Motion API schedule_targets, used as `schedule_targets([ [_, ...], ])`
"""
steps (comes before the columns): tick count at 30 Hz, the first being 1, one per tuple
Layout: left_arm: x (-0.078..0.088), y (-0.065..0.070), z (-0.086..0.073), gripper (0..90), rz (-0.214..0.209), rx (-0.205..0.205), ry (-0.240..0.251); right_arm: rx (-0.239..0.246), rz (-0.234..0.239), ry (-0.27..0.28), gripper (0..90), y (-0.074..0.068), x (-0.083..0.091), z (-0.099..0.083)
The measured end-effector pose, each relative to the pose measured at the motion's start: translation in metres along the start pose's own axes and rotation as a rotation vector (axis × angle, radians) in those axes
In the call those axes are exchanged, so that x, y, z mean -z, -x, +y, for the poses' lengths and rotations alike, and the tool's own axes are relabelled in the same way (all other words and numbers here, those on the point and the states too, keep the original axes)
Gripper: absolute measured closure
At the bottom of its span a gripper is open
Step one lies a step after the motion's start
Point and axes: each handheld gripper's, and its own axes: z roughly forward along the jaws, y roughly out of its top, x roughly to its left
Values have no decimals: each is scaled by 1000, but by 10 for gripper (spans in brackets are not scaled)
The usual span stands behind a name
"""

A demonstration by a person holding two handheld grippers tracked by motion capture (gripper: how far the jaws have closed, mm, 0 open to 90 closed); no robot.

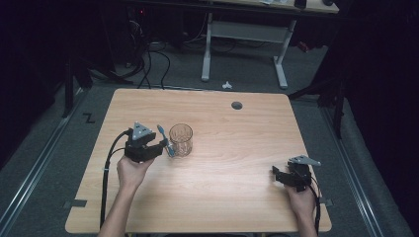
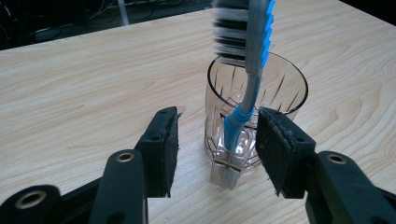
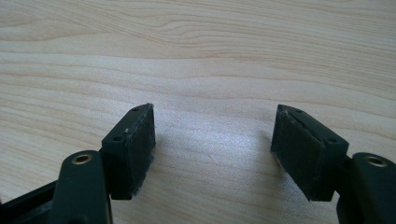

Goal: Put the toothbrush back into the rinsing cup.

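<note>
- The left gripper (image 1: 165,146) sits at the table's (image 1: 222,207) left side, just beside the glass (image 1: 181,139).
- In the left gripper view its jaws stand spread, with the glass (image 2: 254,116) between and beyond them; neither pad visibly presses on it, though the right pad covers the glass's lower right edge, so contact there is hard to judge.
- The toothbrush (image 2: 250,60) stands in the glass, handle down and bristles up, leaning over the near rim toward the camera. The top of its head is cut off by the picture's upper edge, and its foot blurs behind the thick glass base.
- In the high view the toothbrush (image 1: 164,138) is small and partly hidden by the gripper.
- The right gripper (image 1: 277,176) rests well apart, near the table's right front corner.
- In the right gripper view its jaws are spread wide over bare wood (image 3: 210,60), nothing between them.
</note>
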Motion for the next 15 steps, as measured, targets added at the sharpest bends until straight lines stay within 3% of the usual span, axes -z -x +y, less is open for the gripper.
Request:
schedule_targets([
  [15, 15, -5, -11, 491, 26, 17, 17, 0, 0, -1, 306, 0, 0, 0],
])
